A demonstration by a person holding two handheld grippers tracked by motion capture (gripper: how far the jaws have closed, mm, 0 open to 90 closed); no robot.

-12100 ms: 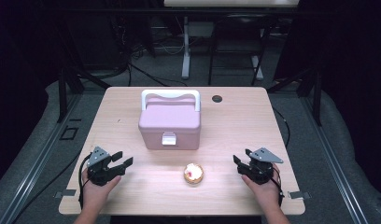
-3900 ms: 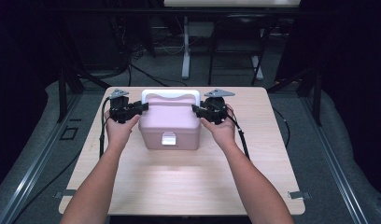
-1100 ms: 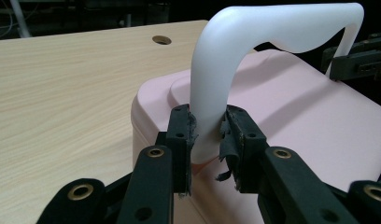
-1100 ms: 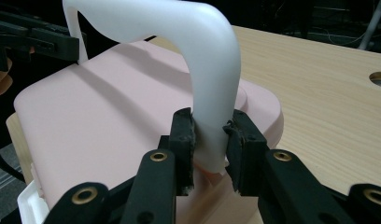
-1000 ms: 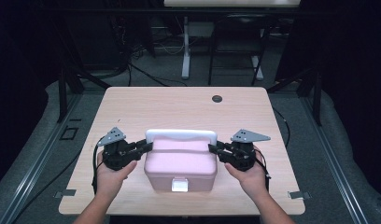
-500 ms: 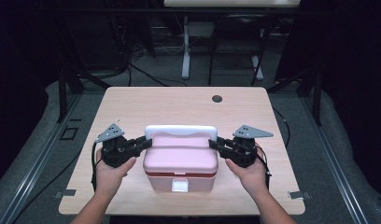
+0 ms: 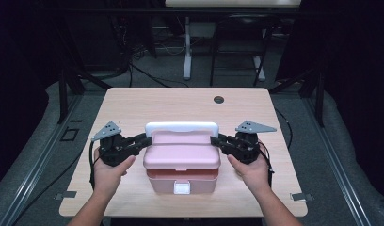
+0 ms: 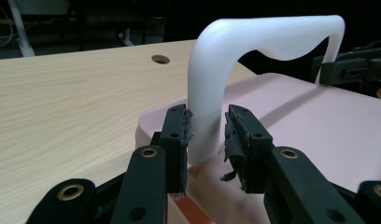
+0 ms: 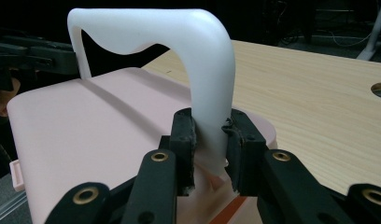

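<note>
A pink lidded box stands near the table's front edge, its white handle raised upright. My left gripper sits at the handle's left leg. In the left gripper view the leg stands between the jaws of that gripper; they have just been opening, and a gap shows at one pad. My right gripper is shut on the handle's right leg, and in the right gripper view both pads press the white handle above the pink lid.
The wooden table has a round cable hole at its back right. A white latch sits on the box's front. Dark floor, cables and metal stands lie beyond the table's far edge.
Since the older frames the box came from the table's middle to its front edge, held at both sides. Over the last second it stays put, and the left jaws have spread slightly.
</note>
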